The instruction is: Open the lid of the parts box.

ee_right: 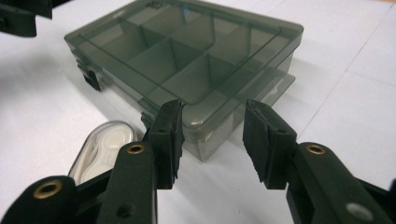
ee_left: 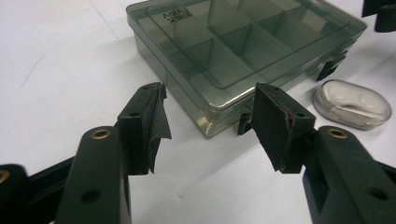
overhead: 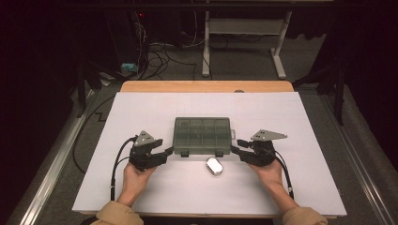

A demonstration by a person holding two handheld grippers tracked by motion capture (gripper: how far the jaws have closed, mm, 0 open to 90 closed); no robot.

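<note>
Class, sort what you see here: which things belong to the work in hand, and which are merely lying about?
In the job:
- compartment box, lid closed
- left gripper, open at its near left corner
- right gripper, open at its near right corner

Lying about:
- small clear case, in front of the box
- cables on the floor beyond the table

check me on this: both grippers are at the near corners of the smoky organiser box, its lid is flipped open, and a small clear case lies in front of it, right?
Not quite: the organiser box has its lid shut flat, as the left gripper view shows. Everything else holds: left gripper and right gripper at its near corners, small clear case in front.
</note>
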